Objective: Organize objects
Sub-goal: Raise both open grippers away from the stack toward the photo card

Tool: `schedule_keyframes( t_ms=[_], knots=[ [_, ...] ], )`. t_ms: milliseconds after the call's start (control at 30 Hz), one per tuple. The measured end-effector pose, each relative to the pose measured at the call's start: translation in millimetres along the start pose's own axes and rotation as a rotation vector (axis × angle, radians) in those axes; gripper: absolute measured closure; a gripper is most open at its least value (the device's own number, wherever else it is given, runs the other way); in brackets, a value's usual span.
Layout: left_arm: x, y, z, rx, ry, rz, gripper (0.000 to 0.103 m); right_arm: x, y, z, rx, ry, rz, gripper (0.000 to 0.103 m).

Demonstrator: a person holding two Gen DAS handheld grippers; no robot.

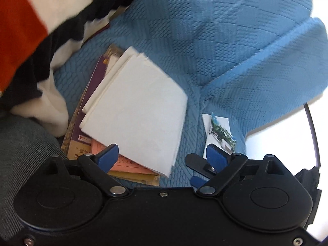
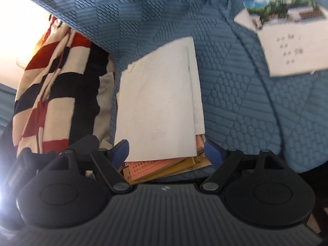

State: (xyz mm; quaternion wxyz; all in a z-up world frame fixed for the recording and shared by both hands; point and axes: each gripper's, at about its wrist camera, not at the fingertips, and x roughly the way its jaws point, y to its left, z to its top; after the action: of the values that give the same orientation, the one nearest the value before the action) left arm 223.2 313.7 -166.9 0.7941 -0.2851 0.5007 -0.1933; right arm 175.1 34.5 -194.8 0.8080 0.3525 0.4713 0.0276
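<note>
I find both sets of fingers spread wide, gripping nothing: left gripper, right gripper. Just beyond them lies the folded white paper sheet, topping a stack of pink and yellow booklets on the blue quilted sofa cover. A small photo postcard lies right of the stack; a striped red, white and black cloth lies left.

1. Folded white paper sheets lie flat atop a stack of purple, pink and yellow booklets on the blue quilted sofa cushion.
2. A white photo-printed card with handwriting lies near the cushion's seam, apart from the stack.
</note>
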Motion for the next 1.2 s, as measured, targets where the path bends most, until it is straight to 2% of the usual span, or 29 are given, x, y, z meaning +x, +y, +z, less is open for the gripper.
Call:
schedule_keyframes(
  t_ms=[233, 333, 567, 833, 1200],
  knots=[
    [-39.2, -55.6, -7.9, 0.170, -0.094, -0.001, 0.008, -63.1, 19.6, 9.7, -0.108, -0.124, 0.007, 0.021],
    [-52.7, -82.2, -11.1, 0.241, -0.135, -0.014, 0.002, -91.0, 27.5, 13.1, -0.156, -0.181, 0.008, 0.021],
    [-71.7, -127.8, -21.7, 0.340, -0.180, -0.050, 0.001, -143.7, 25.3, 16.2, -0.208, -0.306, -0.024, 0.021],
    [-77.0, -160.2, -42.4, 0.421, -0.198, -0.054, 0.001, -177.4, 5.1, 1.6, -0.226, -0.381, -0.091, 0.021],
    [-49.4, -172.8, -64.0, 0.461, -0.140, -0.056, 0.001, -184.7, -27.8, -20.0, -0.206, -0.399, -0.159, 0.021]
  ],
)
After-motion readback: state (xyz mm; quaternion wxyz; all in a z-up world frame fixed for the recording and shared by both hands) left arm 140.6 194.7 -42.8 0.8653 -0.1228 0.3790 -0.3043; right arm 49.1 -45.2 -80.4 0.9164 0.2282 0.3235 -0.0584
